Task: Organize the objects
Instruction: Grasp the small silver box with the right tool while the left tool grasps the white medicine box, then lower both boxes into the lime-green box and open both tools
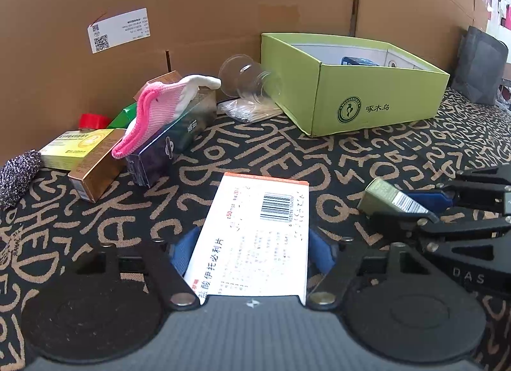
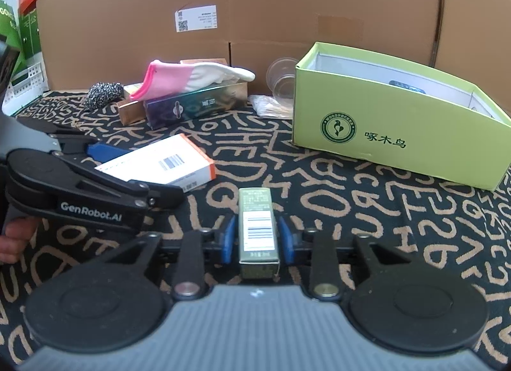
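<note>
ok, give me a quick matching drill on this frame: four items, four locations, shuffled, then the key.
Items
1. white medicine box
2. small olive box
3. pink-and-white glove
4. clear plastic cup

Locations
A. lying on its side next to the green box
B. draped over the dark purple carton
C. gripped in the left tool
D. gripped in the right tool

Pairs: 1-C, 2-D, 3-B, 4-A
</note>
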`<state>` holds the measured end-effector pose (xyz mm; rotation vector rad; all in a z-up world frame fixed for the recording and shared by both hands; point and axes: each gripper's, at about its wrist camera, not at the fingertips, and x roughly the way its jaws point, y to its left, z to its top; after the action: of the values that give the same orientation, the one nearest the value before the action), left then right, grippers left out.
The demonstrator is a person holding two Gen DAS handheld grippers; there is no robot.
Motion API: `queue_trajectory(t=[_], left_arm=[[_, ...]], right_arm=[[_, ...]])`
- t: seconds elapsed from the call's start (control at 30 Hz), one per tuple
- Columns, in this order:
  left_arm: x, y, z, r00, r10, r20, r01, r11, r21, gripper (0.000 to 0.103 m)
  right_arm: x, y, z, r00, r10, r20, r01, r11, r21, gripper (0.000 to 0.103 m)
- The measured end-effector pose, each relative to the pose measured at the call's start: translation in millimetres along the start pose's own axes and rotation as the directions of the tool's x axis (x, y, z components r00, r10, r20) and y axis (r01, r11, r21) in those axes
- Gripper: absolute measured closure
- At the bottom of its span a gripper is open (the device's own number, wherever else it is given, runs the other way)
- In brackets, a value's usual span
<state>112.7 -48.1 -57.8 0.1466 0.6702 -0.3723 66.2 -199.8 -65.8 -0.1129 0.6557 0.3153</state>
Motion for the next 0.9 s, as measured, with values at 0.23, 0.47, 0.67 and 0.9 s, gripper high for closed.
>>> queue_trajectory(t=[0.23, 0.47, 0.67, 0.9], left_arm=[[-10.9, -2.2, 0.0, 1.0, -0.003, -0.015, 0.002, 0.999, -0.036, 0.031], [-38.1, -17.2, 30.3, 0.994, -0.076, 0.079, 0.08, 0.996, -0.045, 0.031], [-45.6, -38.7, 79.3, 0.976, -0.141, 0.166, 0.146, 0.989, -0.02, 0.031], [-27.4, -61.7, 148.9, 0.955, -0.172, 0.243, 0.184, 0.983, -0.028, 0.031]], right_arm=[[-10.2, -10.4, -6.6, 0.999, 0.037, 0.006, -0.037, 0.997, 0.066, 0.081], [-38.6, -36.8, -1.4, 0.996, 0.029, 0.082, -0.04, 0.989, 0.146, 0.081], [-65.0, -63.8, 19.5, 0.982, -0.023, 0.186, -0.01, 0.985, 0.17, 0.081], [-83.8, -97.5, 55.0, 0.948, -0.121, 0.293, 0.073, 0.983, 0.17, 0.081]])
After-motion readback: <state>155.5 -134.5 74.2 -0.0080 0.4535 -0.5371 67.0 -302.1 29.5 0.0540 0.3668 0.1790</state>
